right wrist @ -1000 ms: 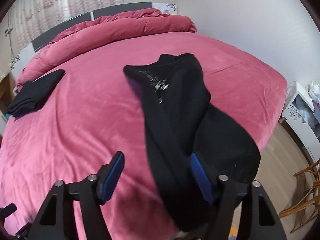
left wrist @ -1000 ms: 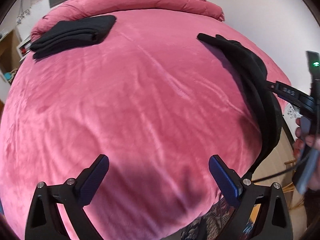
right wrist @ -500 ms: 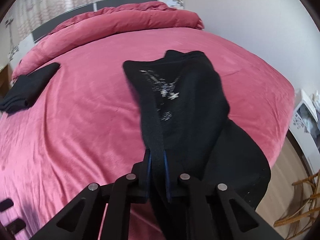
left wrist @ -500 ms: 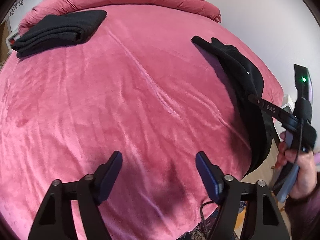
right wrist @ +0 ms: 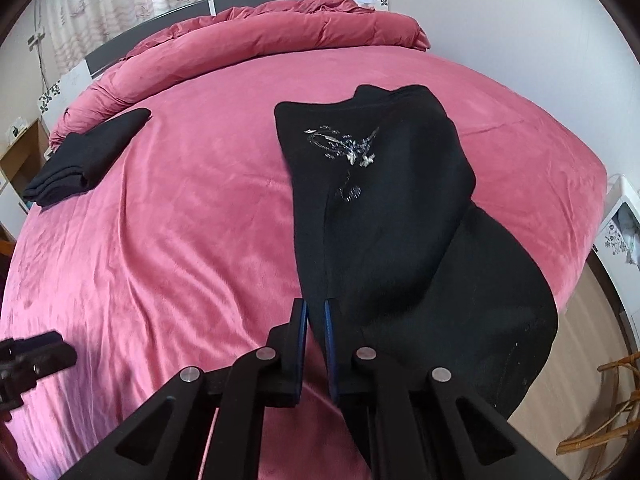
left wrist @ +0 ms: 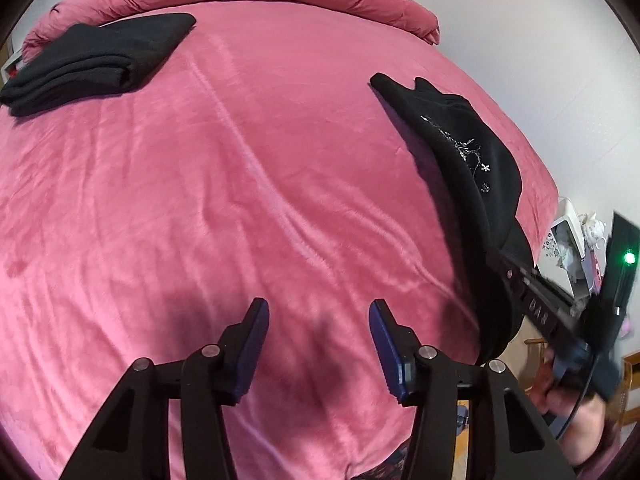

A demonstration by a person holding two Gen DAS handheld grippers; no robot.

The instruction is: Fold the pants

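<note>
Black pants (right wrist: 392, 208) with a silver embroidered motif lie lengthwise on the right side of a pink bed, their near end hanging over the bed's edge. My right gripper (right wrist: 316, 320) is shut on the pants' near left edge. In the left wrist view the pants (left wrist: 464, 152) lie at the right, with the right gripper (left wrist: 532, 292) at their near end. My left gripper (left wrist: 318, 336) is open and empty, low over bare pink bedding, left of the pants.
A folded black garment (right wrist: 88, 156) lies at the far left of the bed (right wrist: 180, 240), also seen in the left wrist view (left wrist: 96, 60). A rolled pink duvet (right wrist: 248, 40) lies along the headboard. A white side table (right wrist: 620, 224) and a wicker chair (right wrist: 600, 432) stand to the right.
My right gripper closed on the pants' near edge from open. My left gripper's fingers narrowed and it moved forward over the bed.
</note>
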